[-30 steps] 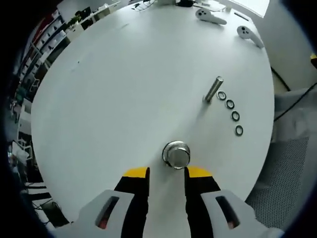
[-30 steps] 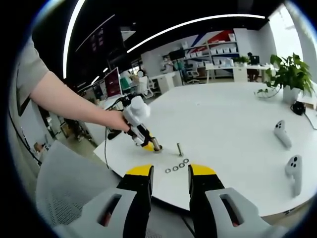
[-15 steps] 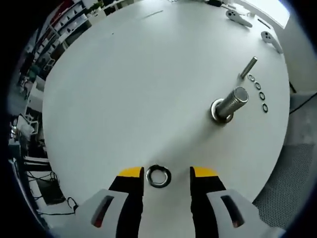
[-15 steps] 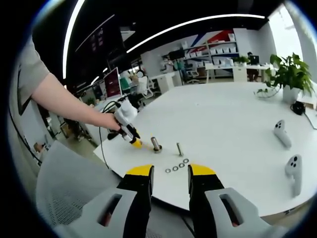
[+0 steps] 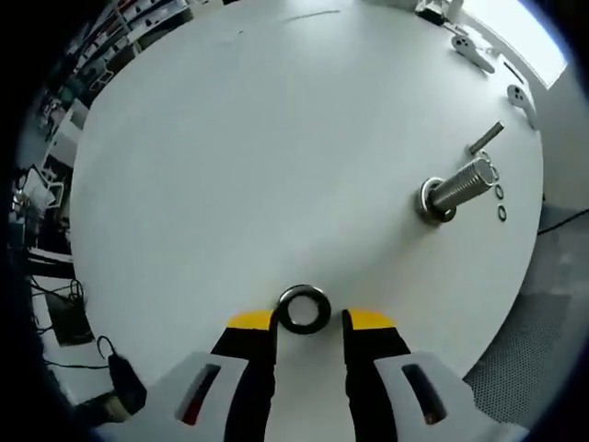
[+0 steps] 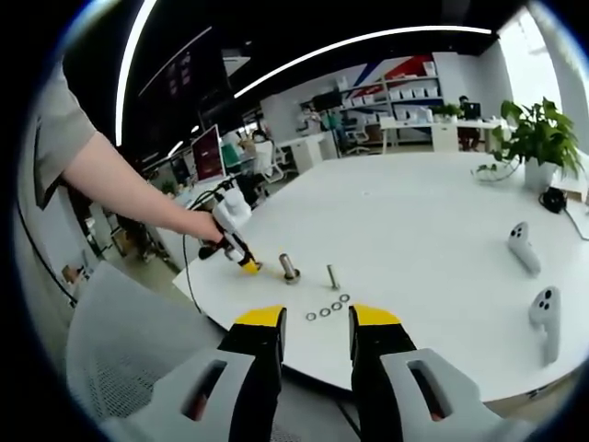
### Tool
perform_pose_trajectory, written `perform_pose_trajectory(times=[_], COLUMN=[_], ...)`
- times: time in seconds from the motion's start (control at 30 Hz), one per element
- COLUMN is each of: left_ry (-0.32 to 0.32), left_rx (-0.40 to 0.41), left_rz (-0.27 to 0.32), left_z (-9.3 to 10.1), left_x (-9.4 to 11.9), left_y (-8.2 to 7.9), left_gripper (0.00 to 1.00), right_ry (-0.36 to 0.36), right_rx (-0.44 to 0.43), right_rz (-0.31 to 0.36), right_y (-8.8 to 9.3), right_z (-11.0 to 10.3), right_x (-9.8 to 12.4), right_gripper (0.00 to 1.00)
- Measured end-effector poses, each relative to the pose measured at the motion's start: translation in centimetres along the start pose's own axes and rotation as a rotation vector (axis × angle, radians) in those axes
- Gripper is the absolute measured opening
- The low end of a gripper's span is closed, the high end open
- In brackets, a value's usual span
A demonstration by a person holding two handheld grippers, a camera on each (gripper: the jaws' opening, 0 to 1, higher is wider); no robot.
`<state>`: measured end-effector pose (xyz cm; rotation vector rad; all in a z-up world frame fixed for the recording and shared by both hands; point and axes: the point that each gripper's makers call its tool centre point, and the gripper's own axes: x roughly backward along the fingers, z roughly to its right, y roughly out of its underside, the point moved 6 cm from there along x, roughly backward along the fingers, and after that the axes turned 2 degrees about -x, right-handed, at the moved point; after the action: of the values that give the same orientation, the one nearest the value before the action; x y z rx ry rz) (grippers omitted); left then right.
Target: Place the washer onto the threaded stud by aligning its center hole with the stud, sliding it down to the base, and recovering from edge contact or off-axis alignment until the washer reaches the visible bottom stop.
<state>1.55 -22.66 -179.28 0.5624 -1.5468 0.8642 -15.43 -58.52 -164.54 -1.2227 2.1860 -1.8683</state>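
Early stage — washer point(image 5: 305, 309) not yet picked up. It lies flat on the table point(image 5: 258, 157) near the edge, just ahead of the left gripper point(image 5: 309, 322), whose jaws stand open either side of it w/o gripping. Stud point(image 5: 456, 187) stands upright well apart, toward the far edge, w/ a thin pin point(image 5: 486, 138) and small rings point(image 6: 328, 311) beside it. Right gripper point(image 6: 317, 322) hangs back off the table, jaws open, nothing between them. In right gripper view a hand point(image 6: 204, 226) holds the left tool at the table edge. Left to do: grasp, carry over, align hole, slide down to base — whether a ring already sits at the stud's foot, can't tell.
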Motion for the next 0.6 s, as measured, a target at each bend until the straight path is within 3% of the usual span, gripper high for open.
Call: perform_pose_trajectory(times=[0.27, 0.5, 0.6], left_ry=[0.001, -0.001, 0.009], left_rx=[0.037, 0.034, -0.028], left_rz=[-0.075, -0.082, -0.066], left_z=[-0.12, -0.17, -0.2], left_x=[-0.18, -0.18, -0.3], left_y=[-0.64, -0.54, -0.55], left_gripper=[0.27, 0.26, 0.21], right_ry=[0.003, 0.005, 0.008], right_rx=[-0.002, -0.001, 0.0], right_rz=[-0.002, -0.001, -0.007], right_y=[0.02, 0.02, 0.1], right_z=[0.05, 0.05, 0.09], right_x=[0.0, 0.0, -0.01], right_gripper=[0.29, 0.29, 0.29])
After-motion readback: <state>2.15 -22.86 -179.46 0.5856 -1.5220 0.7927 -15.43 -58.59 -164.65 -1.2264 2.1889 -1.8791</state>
